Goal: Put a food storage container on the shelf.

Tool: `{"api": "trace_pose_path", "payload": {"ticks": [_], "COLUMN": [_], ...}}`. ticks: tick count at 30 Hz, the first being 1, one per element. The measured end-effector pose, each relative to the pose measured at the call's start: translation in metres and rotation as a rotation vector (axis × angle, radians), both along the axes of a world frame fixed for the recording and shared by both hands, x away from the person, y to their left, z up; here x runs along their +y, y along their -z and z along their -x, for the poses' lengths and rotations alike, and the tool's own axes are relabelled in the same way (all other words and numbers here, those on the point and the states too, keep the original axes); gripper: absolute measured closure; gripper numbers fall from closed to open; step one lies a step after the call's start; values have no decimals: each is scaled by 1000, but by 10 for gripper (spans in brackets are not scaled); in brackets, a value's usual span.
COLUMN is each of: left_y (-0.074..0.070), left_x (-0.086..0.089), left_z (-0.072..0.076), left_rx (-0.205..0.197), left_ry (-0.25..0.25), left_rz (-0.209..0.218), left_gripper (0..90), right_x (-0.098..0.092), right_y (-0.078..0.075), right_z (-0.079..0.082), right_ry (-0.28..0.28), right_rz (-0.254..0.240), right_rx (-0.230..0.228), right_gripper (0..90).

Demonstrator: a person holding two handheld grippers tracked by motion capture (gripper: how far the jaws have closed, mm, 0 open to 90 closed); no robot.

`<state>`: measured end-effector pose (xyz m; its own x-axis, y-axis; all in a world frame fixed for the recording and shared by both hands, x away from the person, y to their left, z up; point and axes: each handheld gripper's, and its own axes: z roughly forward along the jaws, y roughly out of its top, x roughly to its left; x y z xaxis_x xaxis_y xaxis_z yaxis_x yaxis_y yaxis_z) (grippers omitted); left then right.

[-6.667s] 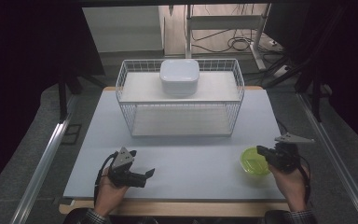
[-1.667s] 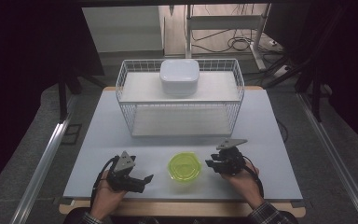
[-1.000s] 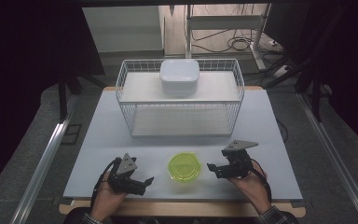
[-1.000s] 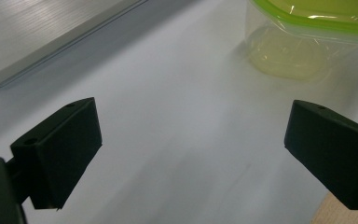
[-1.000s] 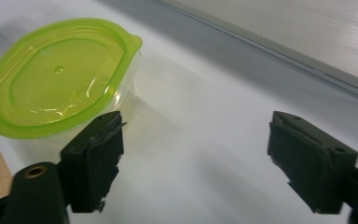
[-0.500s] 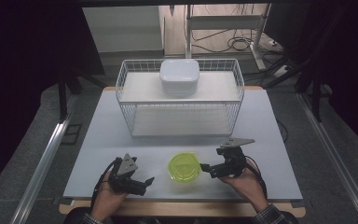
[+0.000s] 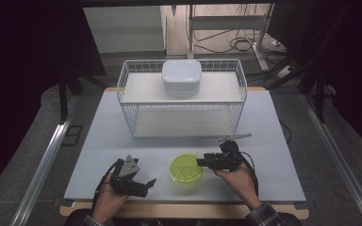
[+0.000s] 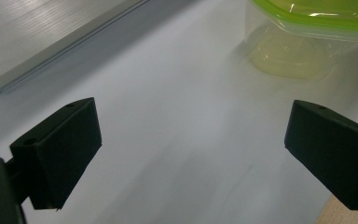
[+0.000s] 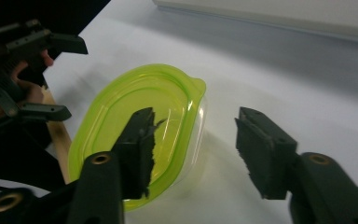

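The green-lidded container [image 7: 186, 168] sits on the near middle of the white table [image 7: 99, 136], a good way in from the right edge where it stood several seconds ago, so the slide across looks done. Now the right gripper [image 7: 201, 162] is back at it: a second ago it hung off to the right of the tub, and it has come in against the tub's right side. Its jaws have just been closing from wide to roughly half open; in the right gripper view one jaw reaches over the green lid [image 9: 135, 126] and the other stands outside the clear wall, the rim between them, but I can't say the pads press yet. My guess is a fresh grip on the rim, perhaps to steady the tub. The left gripper [image 7: 145, 184] waits just left of it, jaws spread wide, nothing between them. Behind stands the wire basket [image 7: 181, 101] with a white box [image 7: 181, 77] on top.
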<state>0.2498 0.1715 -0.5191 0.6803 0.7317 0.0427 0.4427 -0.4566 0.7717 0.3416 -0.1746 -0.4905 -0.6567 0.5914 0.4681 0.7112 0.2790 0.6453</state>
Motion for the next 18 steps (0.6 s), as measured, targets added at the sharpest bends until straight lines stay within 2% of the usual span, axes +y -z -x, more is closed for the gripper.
{"api": "trace_pose_path", "payload": {"ticks": [3, 7, 13, 16, 18], "left_y": [0, 0, 0, 0, 0], "left_x": [0, -1, -1, -1, -1], "left_z": [0, 0, 0, 0, 1], "left_rx": [-1, -1, -2, -4, -2], "left_ry": [2, 2, 4, 4, 2], "left_rz": [-4, -7, -9, -10, -8], "left_gripper": [36, 36, 36, 36, 36], "right_x": [-1, 1, 4, 5, 4], "right_y": [3, 7, 11, 14, 16], "right_z": [-4, -9, -16, -19, -20], "right_ry": [4, -2, -10, -11, -12], "right_rz": [-37, -45, -78, -112, -153], "right_rx": [64, 96, 146, 186, 231], "right_gripper": [558, 601, 717, 780, 807]}}
